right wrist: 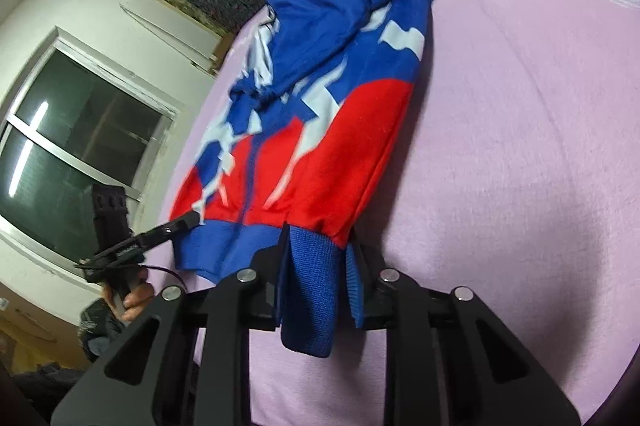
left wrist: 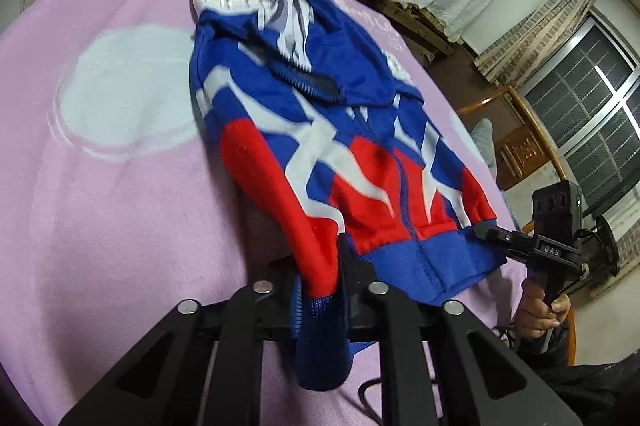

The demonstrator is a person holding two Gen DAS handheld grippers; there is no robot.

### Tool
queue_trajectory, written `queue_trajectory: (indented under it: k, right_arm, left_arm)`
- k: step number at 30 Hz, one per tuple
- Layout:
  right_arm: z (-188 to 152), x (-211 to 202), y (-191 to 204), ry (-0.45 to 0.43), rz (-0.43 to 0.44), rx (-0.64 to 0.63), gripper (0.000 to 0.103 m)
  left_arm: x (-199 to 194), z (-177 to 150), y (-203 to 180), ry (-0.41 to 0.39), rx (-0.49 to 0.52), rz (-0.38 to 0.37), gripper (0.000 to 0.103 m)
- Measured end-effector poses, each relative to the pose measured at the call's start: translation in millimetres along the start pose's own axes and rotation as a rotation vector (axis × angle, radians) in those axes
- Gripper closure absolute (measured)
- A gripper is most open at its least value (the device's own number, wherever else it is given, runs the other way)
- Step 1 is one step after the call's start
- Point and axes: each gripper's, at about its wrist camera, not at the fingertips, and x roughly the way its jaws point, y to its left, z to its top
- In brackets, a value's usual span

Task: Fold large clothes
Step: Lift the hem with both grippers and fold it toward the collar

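A red, blue and white jacket [left wrist: 320,146] was laid out on a bed covered with a pink blanket [left wrist: 120,206], its hood end far from the cameras and its blue hem band close to them. One bottom corner of the hem was pinched by the fingers of the left gripper [left wrist: 324,278], which were pressed together on the red cloth and blue ribbing. The other bottom corner was pinched by the right gripper [right wrist: 316,266], its fingers also pressed shut on the blue band (some ribbing hung loose below them). In each wrist view, the other gripper was seen at the far corner of the hem, with a hand [left wrist: 540,310] wrapped around its handle.

The two corners were probably held this way so that the hem could be lifted evenly and carried toward the hood, making a clean fold across the middle. The hem looked a little raised off the blanket already. The cloth near the hood was bunched up, so it might need to be smoothed.
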Motion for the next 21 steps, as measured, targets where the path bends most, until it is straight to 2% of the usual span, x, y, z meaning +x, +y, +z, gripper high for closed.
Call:
queue_trajectory:
  k: [3, 8, 13, 21]
  right_arm:
    - [9, -12, 5, -0.032, 0.058, 0.003, 0.080]
    - [37, -24, 23, -0.083, 0.081, -0.036, 0.081]
    - [83, -33, 45, -0.153, 0.101, -0.072, 0.081]
    - [162, -28, 50, -0.229, 0.122, -0.038, 0.082]
  left_arm:
    - [-10, 12, -7, -0.038, 0.020, 0.004, 0.090]
    - [-26, 48, -27, -0.117, 0.073, 0.019, 0.090]
    - [-34, 90, -42, -0.183, 0.106, 0.046, 0.090]
    - [-26, 149, -41, -0.242, 0.118, 0.080, 0.090]
